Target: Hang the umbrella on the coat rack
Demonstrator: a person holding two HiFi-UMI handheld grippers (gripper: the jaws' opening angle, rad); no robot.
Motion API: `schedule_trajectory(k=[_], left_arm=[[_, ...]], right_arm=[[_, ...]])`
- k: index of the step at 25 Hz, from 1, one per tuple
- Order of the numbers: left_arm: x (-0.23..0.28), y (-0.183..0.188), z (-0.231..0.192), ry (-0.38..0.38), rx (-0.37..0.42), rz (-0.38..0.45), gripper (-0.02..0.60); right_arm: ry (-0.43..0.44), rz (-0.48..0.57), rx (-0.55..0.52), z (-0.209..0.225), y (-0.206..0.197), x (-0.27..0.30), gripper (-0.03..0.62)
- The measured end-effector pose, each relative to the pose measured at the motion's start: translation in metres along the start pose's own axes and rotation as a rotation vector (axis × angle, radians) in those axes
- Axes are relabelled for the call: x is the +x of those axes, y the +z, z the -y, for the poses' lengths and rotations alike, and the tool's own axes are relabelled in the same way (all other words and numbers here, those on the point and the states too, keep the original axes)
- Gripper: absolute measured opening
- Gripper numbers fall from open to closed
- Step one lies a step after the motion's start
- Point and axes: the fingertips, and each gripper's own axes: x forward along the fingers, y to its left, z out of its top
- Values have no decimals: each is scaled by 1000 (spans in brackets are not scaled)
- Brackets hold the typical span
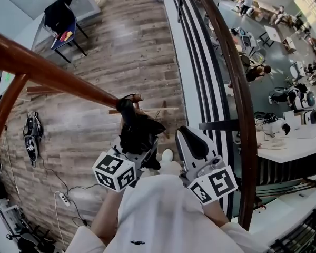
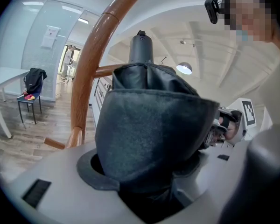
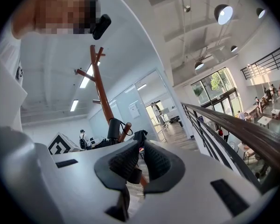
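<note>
A folded black umbrella (image 1: 138, 133) is clamped in my left gripper (image 1: 134, 151), and its dark fabric (image 2: 154, 125) fills the space between the jaws. The umbrella's black handle (image 1: 125, 107) points up toward the wooden coat rack (image 1: 52, 73). A thin strap loop (image 1: 130, 96) lies right at the tip of a peg (image 1: 137, 97); whether it is over the peg I cannot tell. The right gripper view shows the handle (image 3: 113, 128) beside the rack pole (image 3: 99, 83). My right gripper (image 1: 193, 139) hangs to the right of the umbrella, shut, with nothing between its pads (image 3: 125, 160).
A dark railing with a wooden handrail (image 1: 237, 88) runs close on the right, with a lower floor of desks and people (image 1: 276, 88) beyond it. A chair with a black jacket (image 1: 60, 17) stands far back left. Cables and a power strip (image 1: 61, 197) lie on the wooden floor.
</note>
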Motion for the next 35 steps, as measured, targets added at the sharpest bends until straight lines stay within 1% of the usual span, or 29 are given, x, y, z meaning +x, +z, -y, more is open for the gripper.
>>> schedule_trajectory(k=[11, 17, 24, 28, 35], left_arm=[[-4, -28, -13, 37, -9, -33, 283], [-3, -41, -16, 41, -19, -41, 282], [3, -49, -20, 61, 9, -14, 282], [7, -59, -19, 69, 14, -18, 282], [6, -71, -21, 77, 25, -20, 283]], right_arm=[[27, -32, 7, -16, -15, 9, 58], [19, -49, 18, -19, -25, 6, 59], [1, -69, 20, -12, -42, 4, 59], [-12, -81, 22, -8, -53, -1, 58], [-10, -81, 20, -14, -64, -3, 58]])
